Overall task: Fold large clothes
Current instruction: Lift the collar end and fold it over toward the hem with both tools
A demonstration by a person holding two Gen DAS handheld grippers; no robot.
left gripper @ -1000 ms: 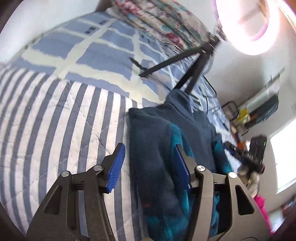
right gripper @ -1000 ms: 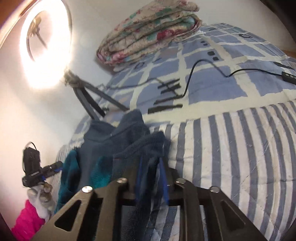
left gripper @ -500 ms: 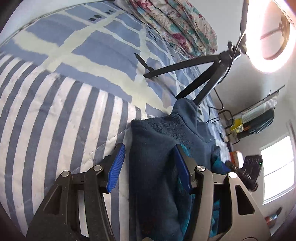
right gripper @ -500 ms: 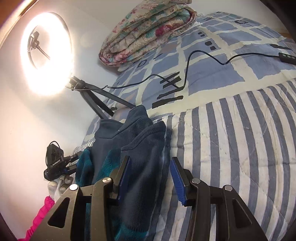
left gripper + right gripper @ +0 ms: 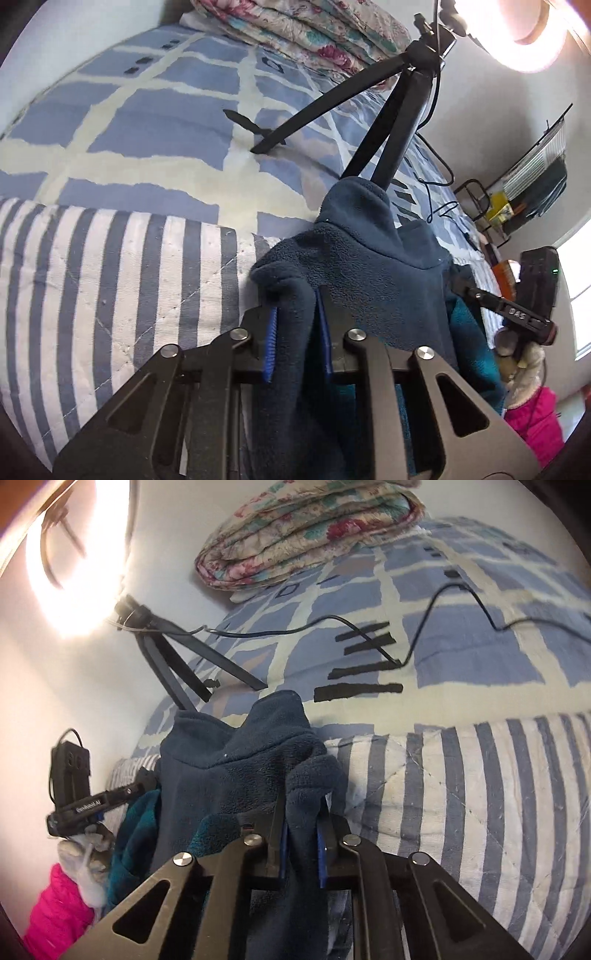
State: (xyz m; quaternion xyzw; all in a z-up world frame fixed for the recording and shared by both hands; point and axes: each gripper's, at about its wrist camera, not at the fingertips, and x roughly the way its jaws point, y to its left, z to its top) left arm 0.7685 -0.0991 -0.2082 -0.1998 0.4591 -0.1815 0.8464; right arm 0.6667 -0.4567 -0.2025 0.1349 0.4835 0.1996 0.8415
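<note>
Both pairs of jaws, spread around the cloth half a second ago, are now closing, each with a ridge of the dark blue fleece [image 5: 369, 266] pinched between its blue pads. Below each gripper the fleece drops out of view behind the black arms, so its lower hem cannot be seen. Ahead of the left gripper [image 5: 295, 325] and the right gripper [image 5: 301, 823] it bunches on the striped quilt [image 5: 110, 280], collar towards the tripod [image 5: 388, 122].

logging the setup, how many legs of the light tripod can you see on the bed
3 tripod legs: one out onto the blue checked cover, one beside it, one running behind the navy fleece.
</note>
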